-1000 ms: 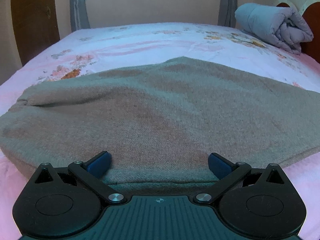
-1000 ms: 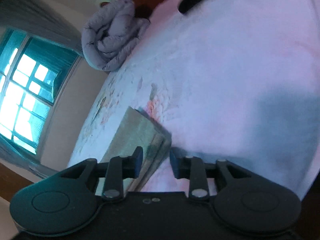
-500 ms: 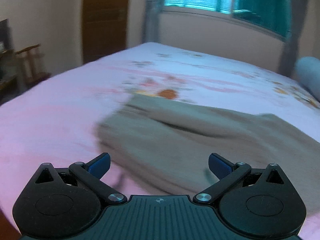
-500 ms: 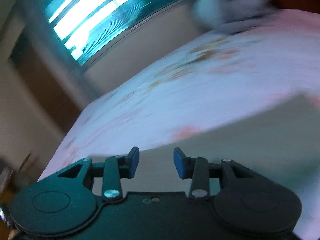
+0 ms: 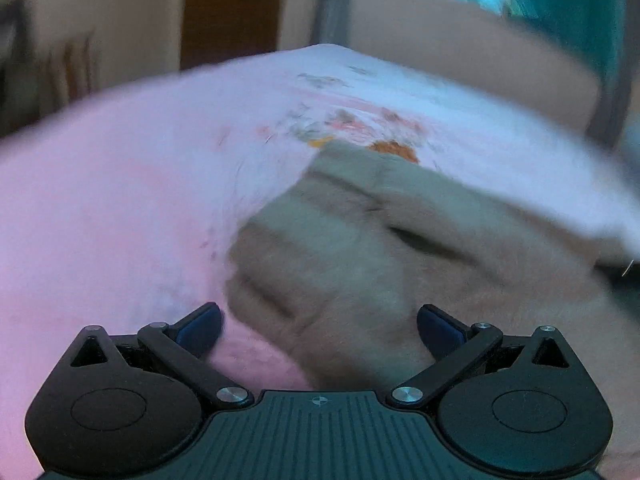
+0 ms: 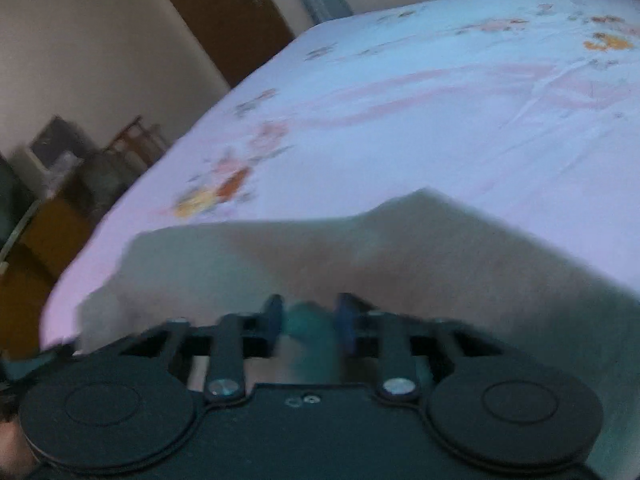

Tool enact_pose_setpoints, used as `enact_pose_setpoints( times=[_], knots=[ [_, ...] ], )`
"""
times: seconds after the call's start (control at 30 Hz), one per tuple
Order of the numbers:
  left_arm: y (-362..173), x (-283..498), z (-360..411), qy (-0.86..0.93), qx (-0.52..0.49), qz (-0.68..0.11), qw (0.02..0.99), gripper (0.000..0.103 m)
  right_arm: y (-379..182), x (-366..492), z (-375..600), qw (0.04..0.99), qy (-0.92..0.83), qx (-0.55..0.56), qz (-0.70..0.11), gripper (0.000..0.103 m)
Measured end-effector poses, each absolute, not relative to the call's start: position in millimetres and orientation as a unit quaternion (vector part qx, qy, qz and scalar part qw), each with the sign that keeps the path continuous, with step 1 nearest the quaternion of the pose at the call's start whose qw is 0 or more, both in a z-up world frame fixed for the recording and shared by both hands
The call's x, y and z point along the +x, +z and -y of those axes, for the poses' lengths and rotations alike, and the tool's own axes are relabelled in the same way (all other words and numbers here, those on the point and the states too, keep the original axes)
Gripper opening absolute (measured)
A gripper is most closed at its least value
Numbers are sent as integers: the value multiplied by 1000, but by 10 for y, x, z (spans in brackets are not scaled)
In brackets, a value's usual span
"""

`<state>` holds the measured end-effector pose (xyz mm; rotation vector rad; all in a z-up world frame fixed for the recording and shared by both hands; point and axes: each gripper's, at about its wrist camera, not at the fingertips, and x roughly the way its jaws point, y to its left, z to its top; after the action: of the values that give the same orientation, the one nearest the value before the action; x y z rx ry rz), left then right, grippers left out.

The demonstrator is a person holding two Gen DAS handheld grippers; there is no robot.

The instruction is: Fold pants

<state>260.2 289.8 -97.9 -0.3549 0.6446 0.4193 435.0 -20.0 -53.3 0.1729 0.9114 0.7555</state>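
**A:** Left wrist view: your left gripper (image 5: pixel 318 330) has swung off the broad middle of the grey-beige woollen pants (image 5: pixel 400 264) to their folded end. A second ago cloth filled the frame; now the stacked layers end just ahead of the left finger (image 5: pixel 200 326). Jaws wide apart, nothing between the pads.

**B:** So the left isn't holding?

**A:** No. Pants lie on the pink floral bedsheet (image 5: pixel 120 200), layered edge facing you. Bare sheet to the left, room to come in from that side. Bed's far edge drops toward the brown door (image 5: pixel 232 8); keep clear of it.

**B:** Right wrist view?

**A:** Your right gripper (image 6: pixel 308 322) travelled a long way from the pants' other end. Jaws were part open a second ago, now closed. Blurred, but cloth seems bunched between the pads, so I read it as clamped on the pants (image 6: pixel 400 264).

**B:** Meaning?

**A:** Likely the grab for the next fold. The sheet (image 6: pixel 440 120) ahead is open, plenty of room to carry cloth over. The bed's left edge is close, furniture (image 6: pixel 60 160) beyond it.
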Motion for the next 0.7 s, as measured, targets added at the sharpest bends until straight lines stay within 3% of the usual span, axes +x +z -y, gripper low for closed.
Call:
enact_pose_setpoints(
  times=[0.1, 0.2, 0.23, 0.27, 0.33, 0.43, 0.5, 0.53, 0.57, 0.63, 0.7],
  knots=[
    [-976, 2624, -2853, 200, -150, -312, 917, 103, -641, 4682, 507, 809, 341, 169, -447, 0],
    [-923, 2589, -2846, 205, -163, -307, 915, 103, -507, 4686, 550, 823, 330, 161, -434, 0],
    [-869, 2528, -2845, 215, -161, -298, 916, 103, -423, 4599, 568, 835, 317, 156, -423, 13],
    [-814, 2478, -2842, 224, -153, -287, 919, 103, -336, 4502, 578, 841, 324, 150, -406, 19],
    [-710, 2430, -2825, 234, -133, -272, 924, 103, -210, 4285, 630, 854, 331, 127, -381, 18],
    [-592, 2385, -2760, 217, -127, -252, 935, 103, -141, 4108, 915, 867, 312, 135, -365, 30],
    [-726, 2597, -2732, 210, -103, -309, 922, 103, -306, 4299, 989, 869, 260, 111, -406, 28],
    [-855, 2683, -2791, 204, -120, -346, 908, 103, -412, 4348, 1085, 862, 240, 114, -431, 21],
    [-936, 2647, -2908, 197, -168, -332, 907, 103, -439, 4374, 1240, 851, 245, 154, -437, 21],
    [-864, 2633, -2967, 197, -179, -337, 903, 103, -269, 4289, 1561, 852, 225, 209, -425, 34],
    [-693, 2508, -2887, 227, -159, -313, 908, 103, 9, 4015, 2002, 871, 217, 245, -366, 34]
  ],
)
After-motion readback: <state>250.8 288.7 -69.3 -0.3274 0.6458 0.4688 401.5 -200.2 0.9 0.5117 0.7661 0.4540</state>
